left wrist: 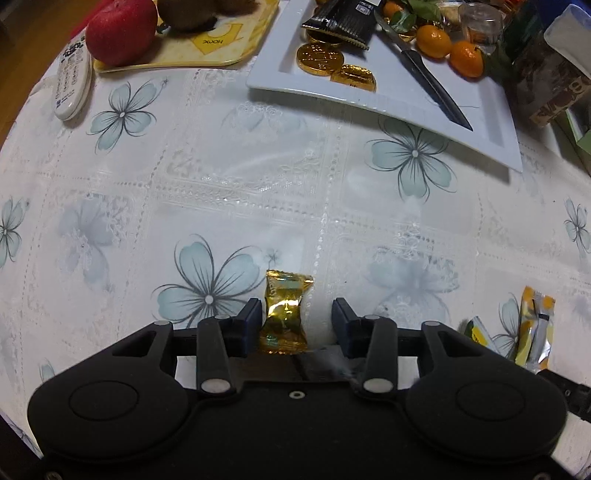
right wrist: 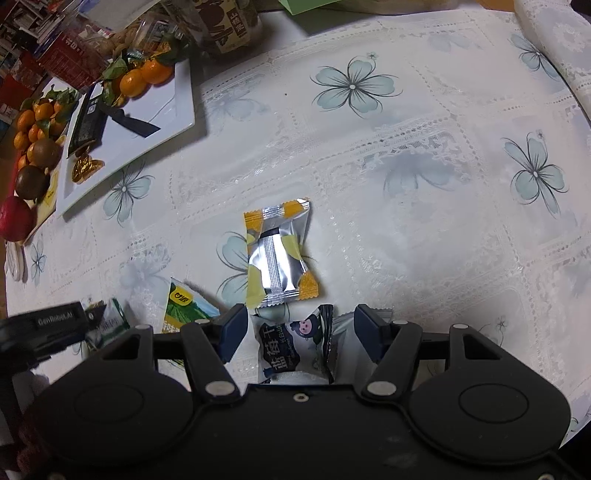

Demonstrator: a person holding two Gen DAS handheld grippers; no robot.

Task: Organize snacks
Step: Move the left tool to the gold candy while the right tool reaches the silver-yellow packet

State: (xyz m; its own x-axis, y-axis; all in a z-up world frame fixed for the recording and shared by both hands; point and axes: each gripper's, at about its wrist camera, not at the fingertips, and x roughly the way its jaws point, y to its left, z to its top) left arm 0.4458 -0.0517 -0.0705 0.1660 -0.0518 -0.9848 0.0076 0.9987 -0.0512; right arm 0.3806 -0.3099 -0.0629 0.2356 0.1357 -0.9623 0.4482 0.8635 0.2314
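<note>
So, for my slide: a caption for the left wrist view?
Left hand-held gripper open astride a gold-wrapped candy on the floral tablecloth.

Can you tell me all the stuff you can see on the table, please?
gold candy: one, gold, between the left jaws
blueberry packet: one, white and dark, between the right jaws
yellow packet: one, yellow and silver, on the cloth beyond the right jaws
green packet: one, green, beside the yellow packet
white plate: one, white, far side
gold coins: at least three, gold, on the plate
knife: one, black, on the plate
oranges: several, orange, plate's far end
apple: one, red, yellow tray
remote: one, white, by the apple
left gripper: black, jaws apart
right gripper: black, jaws apart
</note>
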